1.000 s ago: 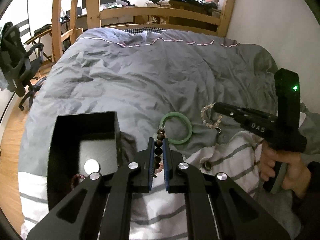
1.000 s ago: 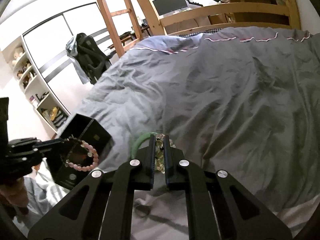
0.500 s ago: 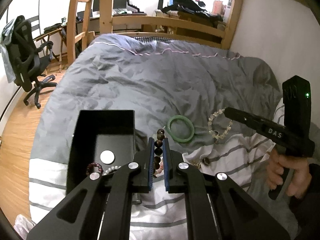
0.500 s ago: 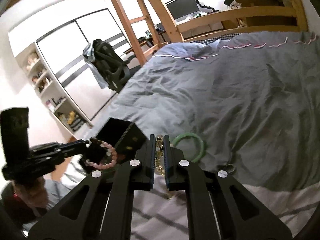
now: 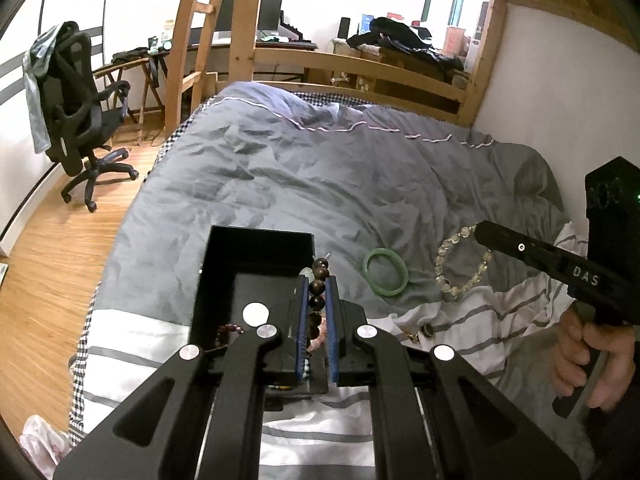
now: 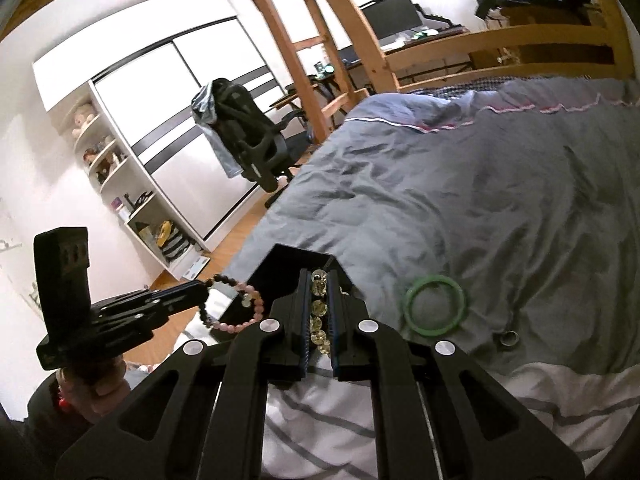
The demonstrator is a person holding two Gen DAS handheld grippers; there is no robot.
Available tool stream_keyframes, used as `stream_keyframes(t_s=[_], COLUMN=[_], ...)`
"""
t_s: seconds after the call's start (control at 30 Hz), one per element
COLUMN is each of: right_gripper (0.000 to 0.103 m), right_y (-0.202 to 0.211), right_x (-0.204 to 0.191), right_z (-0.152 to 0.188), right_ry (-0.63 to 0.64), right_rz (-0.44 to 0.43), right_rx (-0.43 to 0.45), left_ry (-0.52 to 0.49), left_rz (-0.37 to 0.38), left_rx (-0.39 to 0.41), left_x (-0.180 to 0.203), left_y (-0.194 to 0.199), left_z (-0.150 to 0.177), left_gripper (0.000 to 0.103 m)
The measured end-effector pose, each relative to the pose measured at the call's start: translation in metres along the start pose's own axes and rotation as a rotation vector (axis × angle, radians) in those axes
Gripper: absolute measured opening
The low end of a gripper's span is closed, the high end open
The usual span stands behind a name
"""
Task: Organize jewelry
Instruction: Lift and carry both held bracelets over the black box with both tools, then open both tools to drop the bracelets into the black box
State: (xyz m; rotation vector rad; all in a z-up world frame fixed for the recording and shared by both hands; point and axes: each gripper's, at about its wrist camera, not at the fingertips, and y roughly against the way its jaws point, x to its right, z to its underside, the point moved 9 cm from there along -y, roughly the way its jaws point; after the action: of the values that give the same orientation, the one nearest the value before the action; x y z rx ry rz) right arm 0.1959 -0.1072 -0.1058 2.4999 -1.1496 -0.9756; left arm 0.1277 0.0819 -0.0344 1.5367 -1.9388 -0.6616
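A dark-and-pink bead bracelet is pinched between the blue pads of the left tool, its dark beads stacked in the gap and its pink loop hanging free at the tip in the right wrist view, over the right wall of the open black box. The box sits on the bed near its left edge and holds one white round disc and a dark reddish bead string. The right tool is clamped on a clear yellowish bead bracelet, which dangles as a loop above the striped white sheet. White letters "DAS" are readable on the right tool's finger. One green bangle lies flat on the grey duvet between the box and the clear bracelet, apart from both. A small ring lies just beside the bangle. Beyond these the duvet runs wide and wrinkled to the wooden footboard.
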Motion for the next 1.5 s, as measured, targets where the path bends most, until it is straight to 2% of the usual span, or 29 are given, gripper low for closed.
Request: stream_keyframes(t_s=[0.33,0.67,1.0,1.13,1.5], right_gripper=[0.009,0.009,0.009,0.009,0.009], right_y=[-0.019,-0.043,-0.076,-0.088,-0.108], right_x=[-0.056,-0.085,-0.098,-0.099,-0.099], right_z=[0.000,0.009,0.021,0.029,0.047], right_ry=[0.074,0.104,0.108,0.106,0.117], right_rz=[-0.032,-0.045,-0.052,-0.050,-0.049], right_rx=[-0.032,-0.074,-0.118,-0.140,-0.182], left_ry=[0.024,0.097,0.157,0.156,0.176], left_rz=[-0.010,-0.005,-0.022,-0.032,-0.040], left_rx=[-0.014,-0.060,-0.084,-0.110,-0.118], left_x=[-0.022,-0.054,-0.077,-0.081,-0.089], left_y=[0.000,-0.008,-0.012,-0.019,-0.021], left_z=[0.006,0.013,0.018,0.023,0.024], left_gripper=[0.008,0.008,0.008,0.008,0.008])
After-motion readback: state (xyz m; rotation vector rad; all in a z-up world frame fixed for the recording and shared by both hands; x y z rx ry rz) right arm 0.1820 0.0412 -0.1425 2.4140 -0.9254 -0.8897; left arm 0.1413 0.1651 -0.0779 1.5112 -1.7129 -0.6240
